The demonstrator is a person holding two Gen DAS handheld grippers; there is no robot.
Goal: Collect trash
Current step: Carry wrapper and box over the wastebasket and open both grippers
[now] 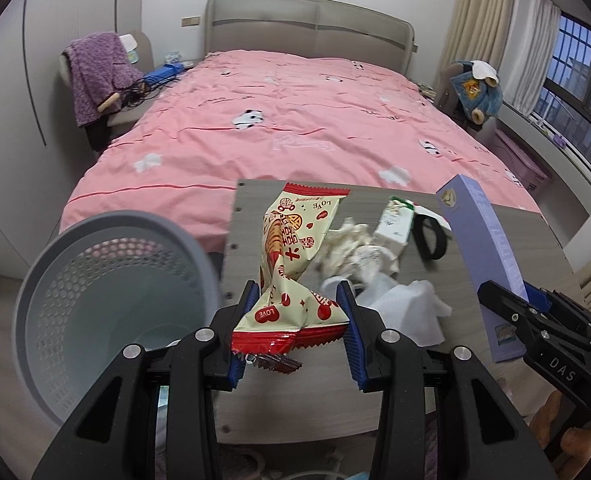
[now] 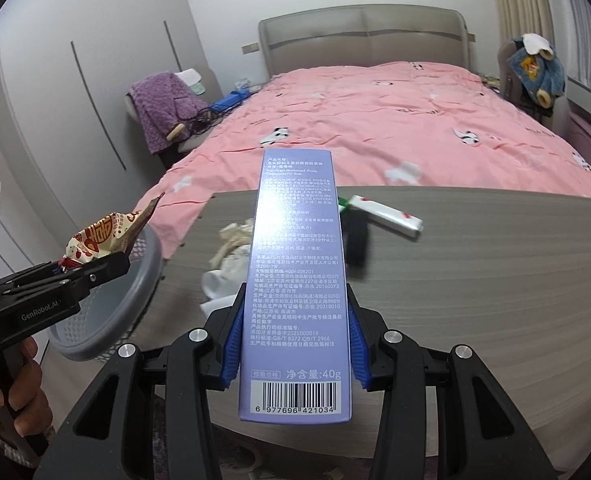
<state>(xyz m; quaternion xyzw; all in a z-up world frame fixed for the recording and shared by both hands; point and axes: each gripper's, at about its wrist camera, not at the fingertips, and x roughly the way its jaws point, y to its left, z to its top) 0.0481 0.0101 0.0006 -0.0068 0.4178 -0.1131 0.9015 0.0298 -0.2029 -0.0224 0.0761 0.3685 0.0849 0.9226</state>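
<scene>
Crinkly foil snack wrapper [image 1: 295, 248] is hanging limp, light and slippery, in the left gripper [image 1: 299, 328]; the right gripper [image 2: 295, 336] is pinching the stiff purple carton [image 2: 295, 280] at its sides.

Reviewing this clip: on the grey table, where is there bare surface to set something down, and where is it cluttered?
Bare table lies right of the black band and below the white carton, out to the right edge. The near edge around the right claw is also clear. Crowded: the left middle, with crumpled tissues and a white wipe.
</scene>
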